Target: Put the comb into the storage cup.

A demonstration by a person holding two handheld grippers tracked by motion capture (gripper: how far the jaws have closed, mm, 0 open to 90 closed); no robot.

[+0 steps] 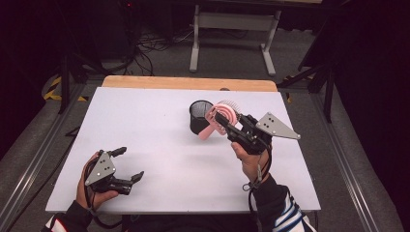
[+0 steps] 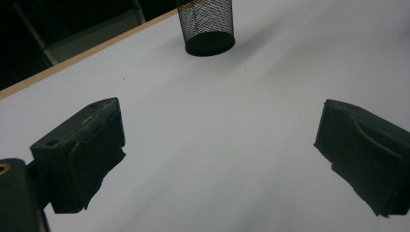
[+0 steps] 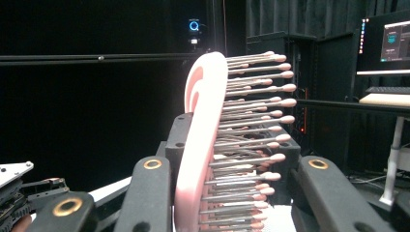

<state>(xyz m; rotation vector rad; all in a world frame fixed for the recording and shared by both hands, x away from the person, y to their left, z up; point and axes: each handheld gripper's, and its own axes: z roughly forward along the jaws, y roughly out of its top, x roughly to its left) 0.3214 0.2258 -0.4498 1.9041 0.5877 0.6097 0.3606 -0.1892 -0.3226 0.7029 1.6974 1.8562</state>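
A pink hairbrush with pale bristles is held above the table, its handle pointing down-left beside a black mesh cup. My right gripper is shut on the brush head; in the right gripper view the hairbrush stands upright between the jaws, bristles pointing right. My left gripper rests near the table's front left corner, open with nothing between its fingers. In the left gripper view the mesh cup stands far ahead on the white surface.
The white table top has a wooden strip along its far edge. Beyond it stand a grey frame and cables on the floor. A monitor glows at the right of the right gripper view.
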